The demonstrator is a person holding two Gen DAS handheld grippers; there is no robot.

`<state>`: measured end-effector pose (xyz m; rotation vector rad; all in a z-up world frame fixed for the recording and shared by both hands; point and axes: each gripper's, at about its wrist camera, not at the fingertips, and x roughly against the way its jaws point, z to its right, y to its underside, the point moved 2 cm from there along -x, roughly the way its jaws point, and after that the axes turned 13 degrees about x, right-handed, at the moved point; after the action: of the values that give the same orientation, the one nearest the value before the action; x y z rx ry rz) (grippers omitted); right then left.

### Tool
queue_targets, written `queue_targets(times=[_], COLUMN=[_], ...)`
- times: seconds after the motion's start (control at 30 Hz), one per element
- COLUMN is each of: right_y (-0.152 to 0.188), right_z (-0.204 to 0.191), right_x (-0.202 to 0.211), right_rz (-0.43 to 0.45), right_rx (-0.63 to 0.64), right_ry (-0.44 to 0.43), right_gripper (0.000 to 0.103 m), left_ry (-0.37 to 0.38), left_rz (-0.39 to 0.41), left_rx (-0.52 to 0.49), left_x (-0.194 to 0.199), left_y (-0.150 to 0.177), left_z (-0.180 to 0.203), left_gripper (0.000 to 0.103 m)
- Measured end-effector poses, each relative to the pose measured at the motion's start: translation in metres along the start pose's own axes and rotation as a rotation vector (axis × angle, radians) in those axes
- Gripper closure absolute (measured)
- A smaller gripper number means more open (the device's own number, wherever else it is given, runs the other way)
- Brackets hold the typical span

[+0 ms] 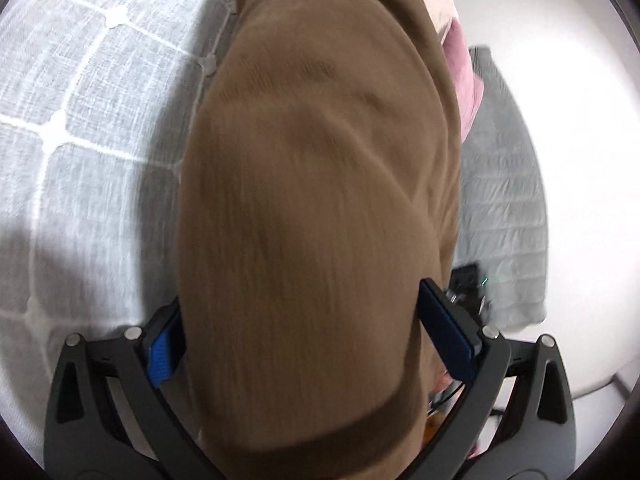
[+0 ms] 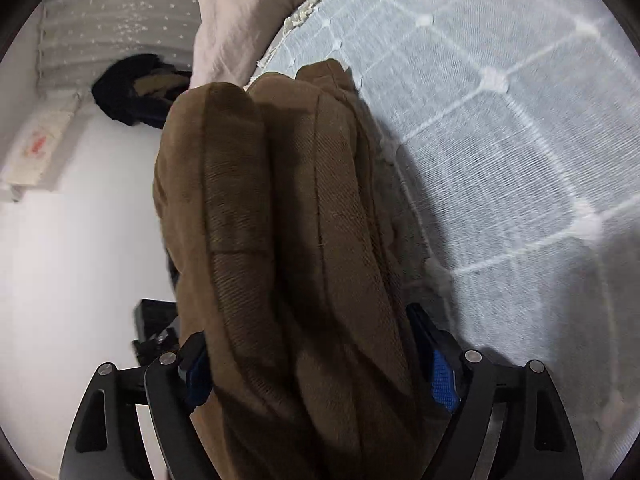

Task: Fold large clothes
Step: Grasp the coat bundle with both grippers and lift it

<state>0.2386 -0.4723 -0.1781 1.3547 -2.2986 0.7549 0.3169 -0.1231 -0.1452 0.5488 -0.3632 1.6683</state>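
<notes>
Brown garment point(image 1: 316, 200) fills both frames' centres; I see my left gripper point(image 1: 312, 344) and right gripper point(image 2: 320, 364) each clamped on its bunched fabric.

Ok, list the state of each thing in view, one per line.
brown garment: bunched, hanging between both grippers' fingers, over the bed's edge.
left gripper: shut on the garment.
right gripper: shut on thick folds of it.
bedspread: spread flat on the bed.
pink cloth: partly hidden behind the garment.
dark clothes: heaped on the floor.
</notes>
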Motion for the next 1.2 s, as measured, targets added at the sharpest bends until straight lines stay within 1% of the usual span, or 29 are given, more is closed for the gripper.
queue_targets(times=[0.07,0.1,0.13,0.17,0.23,0.3,0.37,0.43,0.5,0.6,0.63,0.77,0.8,0.87,0.93,1.03,1.07,1.13,1.2], right_y=[-0.001,0.0,0.001,0.003,0.011,0.021,0.032,0.043,0.054,0.07,0.079,0.11,0.117,0.133,0.148,0.169,0.175,0.186,0.201], right_z=[-0.002,-0.006,-0.009,-0.013,-0.027,-0.036,-0.045,-0.053,-0.062,-0.072,-0.078,-0.093,-0.096,-0.104,-0.111,-0.116,-0.117,-0.116,-0.11], right_x=[-0.005,-0.009,-0.012,-0.013,-0.006,0.003,0.012,0.022,0.034,0.057,0.07,0.123,0.134,0.164,0.196,0.251,0.266,0.297,0.333], right_rz=[0.017,0.019,0.02,0.032,0.08,0.122,0.155,0.185,0.215,0.256,0.28,0.374,0.394,0.438,0.478,0.538,0.555,0.589,0.626], right_rx=[0.025,0.047,0.057,0.068,0.119,0.142,0.162,0.175,0.183,0.194,0.2,0.208,0.207,0.202,0.197,0.19,0.184,0.168,0.149], right_ry=[-0.036,-0.043,-0.049,-0.044,-0.051,-0.1,-0.119,-0.133,-0.139,-0.122,-0.113,-0.071,-0.058,-0.022,0.017,0.085,0.102,0.136,0.179], right_gripper=[0.019,0.025,0.035,0.04,0.055,0.062,0.064,0.064,0.064,0.064,0.064,0.064,0.064,0.064,0.064,0.064,0.064,0.064,0.064], left_ry=[0.01,0.0,-0.023,-0.035,-0.071,-0.093,-0.094,-0.086,-0.071,-0.052,-0.046,0.005,0.022,0.043,0.074,0.111,0.128,0.147,0.167], left_rz=[0.014,0.023,0.043,0.058,0.103,0.125,0.139,0.141,0.13,0.098,0.091,0.034,0.01,-0.025,-0.074,-0.127,-0.153,-0.192,-0.254], left_rx=[0.007,-0.005,-0.031,-0.051,-0.133,-0.188,-0.231,-0.253,-0.289,-0.337,-0.349,-0.428,-0.452,-0.474,-0.506,-0.544,-0.562,-0.587,-0.603], left_x=[0.001,0.002,0.005,0.009,0.014,0.016,0.019,0.018,0.019,0.019,0.016,0.013,0.008,-0.001,-0.018,-0.038,-0.052,-0.072,-0.104], left_y=[-0.001,0.001,0.006,0.01,0.024,0.033,0.046,0.053,0.069,0.08,0.081,0.106,0.116,0.126,0.144,0.167,0.179,0.193,0.212], left_z=[0.0,0.001,0.004,0.007,0.021,0.035,0.052,0.068,0.09,0.122,0.13,0.167,0.181,0.201,0.23,0.261,0.278,0.298,0.322], left_gripper=[0.006,0.008,0.014,0.02,0.026,0.032,0.038,0.041,0.041,0.042,0.042,0.042,0.042,0.042,0.042,0.042,0.042,0.042,0.042])
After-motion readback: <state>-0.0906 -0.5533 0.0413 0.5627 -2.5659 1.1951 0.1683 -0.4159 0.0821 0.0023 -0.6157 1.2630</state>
